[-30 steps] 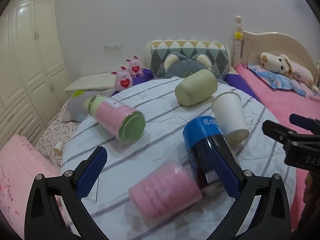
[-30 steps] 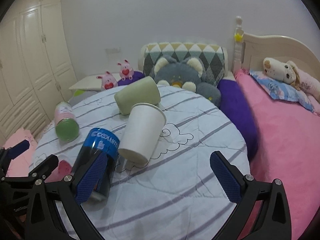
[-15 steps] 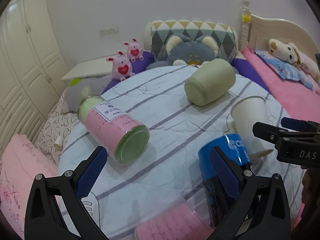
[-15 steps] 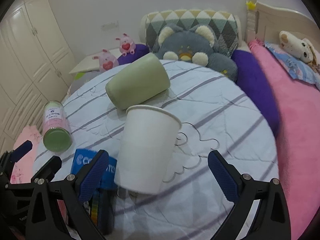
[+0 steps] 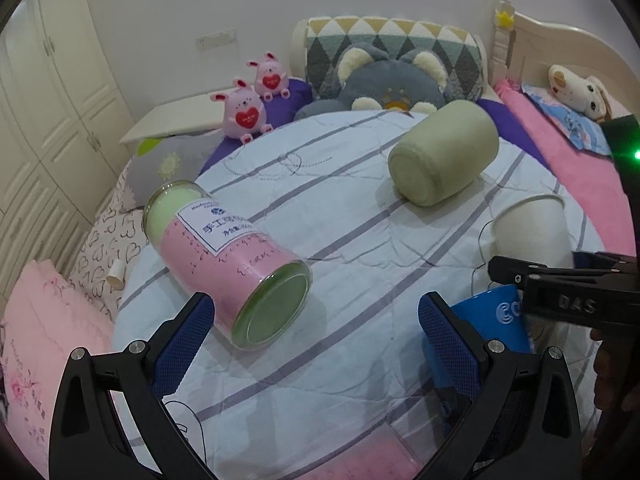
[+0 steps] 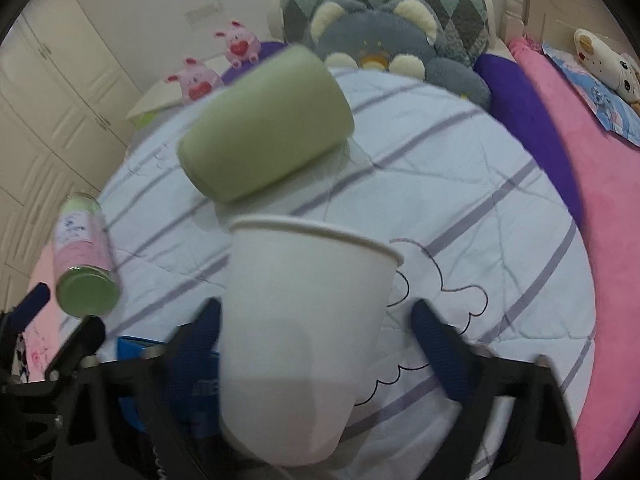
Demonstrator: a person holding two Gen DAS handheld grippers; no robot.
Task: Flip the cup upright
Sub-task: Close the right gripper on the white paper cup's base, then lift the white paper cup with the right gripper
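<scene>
A white paper cup (image 6: 304, 340) lies tilted on the striped round table, base toward me and rim pointing away. My right gripper (image 6: 316, 332) is open, its blue pads on either side of the cup, the right pad apart from it. The cup also shows in the left wrist view (image 5: 532, 228), with the right gripper's black finger (image 5: 560, 288) in front of it. My left gripper (image 5: 316, 332) is open and empty, low over the near side of the table.
A green cup (image 5: 444, 158) lies on its side at the back. A pink and green jar (image 5: 232, 264) lies at the left. A blue can (image 5: 492, 320) lies by my left gripper's right finger. A pink cup (image 5: 360, 464) lies at the near edge. Plush toys and a bed surround the table.
My right gripper has moved forward and down until the white cup sits between its fingers. My left gripper has moved forward and left, away from the pink cup and blue can.
</scene>
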